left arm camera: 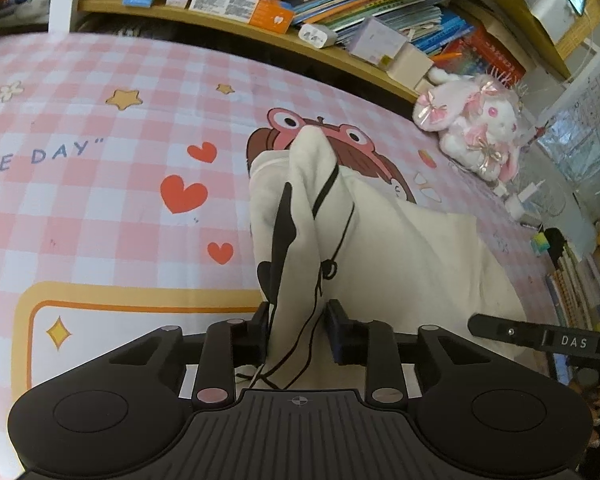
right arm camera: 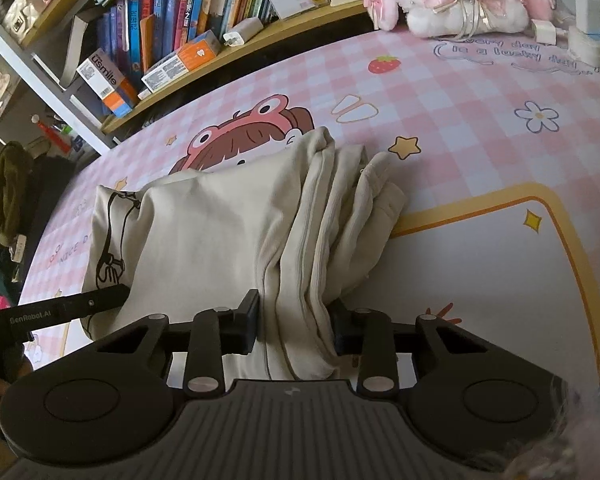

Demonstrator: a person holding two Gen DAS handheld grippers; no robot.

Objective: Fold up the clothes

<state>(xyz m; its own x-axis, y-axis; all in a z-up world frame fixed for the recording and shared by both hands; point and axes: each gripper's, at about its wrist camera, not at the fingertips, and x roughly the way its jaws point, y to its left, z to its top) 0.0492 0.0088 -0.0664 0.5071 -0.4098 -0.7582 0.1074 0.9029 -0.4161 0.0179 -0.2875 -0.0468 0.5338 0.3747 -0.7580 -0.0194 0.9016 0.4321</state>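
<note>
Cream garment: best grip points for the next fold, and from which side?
On the cream garment, probably its two near-edge corners, approached from the near side, angled down. The fabric lies bunched lengthwise away from the grippers. Left gripper already pinches the printed end, right gripper the pleated end.

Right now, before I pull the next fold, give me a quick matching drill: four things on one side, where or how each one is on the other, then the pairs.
Things:
1. left gripper
2. right gripper
3. plush rabbit
4. orange and white box

States:
A. sits at the far edge of the pink checked tablecloth
B. lies on the bookshelf
C. clamps the part of the cream shirt with black line art
D. clamps a bunch of plain cream folds

Pairs: 1-C, 2-D, 3-A, 4-B
</note>
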